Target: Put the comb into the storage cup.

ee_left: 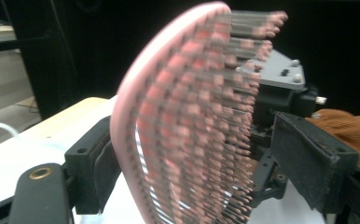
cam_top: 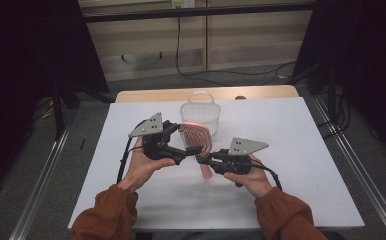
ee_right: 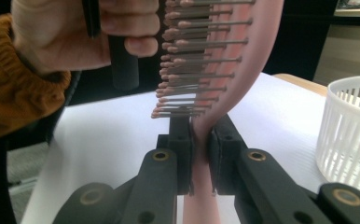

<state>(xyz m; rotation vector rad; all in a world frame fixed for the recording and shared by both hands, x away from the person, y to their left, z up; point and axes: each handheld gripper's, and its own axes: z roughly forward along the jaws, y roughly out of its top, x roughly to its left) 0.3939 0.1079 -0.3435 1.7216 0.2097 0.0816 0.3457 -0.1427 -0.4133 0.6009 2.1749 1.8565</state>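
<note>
Closest up, from the right gripper view, you've got the two black jaws of the right gripper (ee_right: 200, 154) pressed together on the neck of the pink hairbrush (ee_right: 243, 70), right where the handle narrows below the bristle pad, so that one is clearly clamped on it. From the high view the brush (cam_top: 197, 142) is held up off the white surface (cam_top: 291, 165), in the middle between both hands, with its long axis running from the handle end near the person up and away toward the white basket (cam_top: 200, 116) behind it. The handle pokes down below the right gripper (cam_top: 204, 159), the bristly head leans toward the left gripper (cam_top: 190, 150). Left gripper view shows the head (ee_left: 187, 121) sitting between its jaws, one pad behind the pink back, the other off on the bristle side with a visible gap, so those jaws are apart and bracketing the head, not squeezing it as far as I can see. Bit blurry though. The bit that matters imo: the basket is straight beyond the brush head, near but not touching, and the brush already points roughly at it. Right hand has the real hold, so I'd guess it does the carrying and the left just steadies. Bristles could snag on the basket rim if it tips in head first.
</note>
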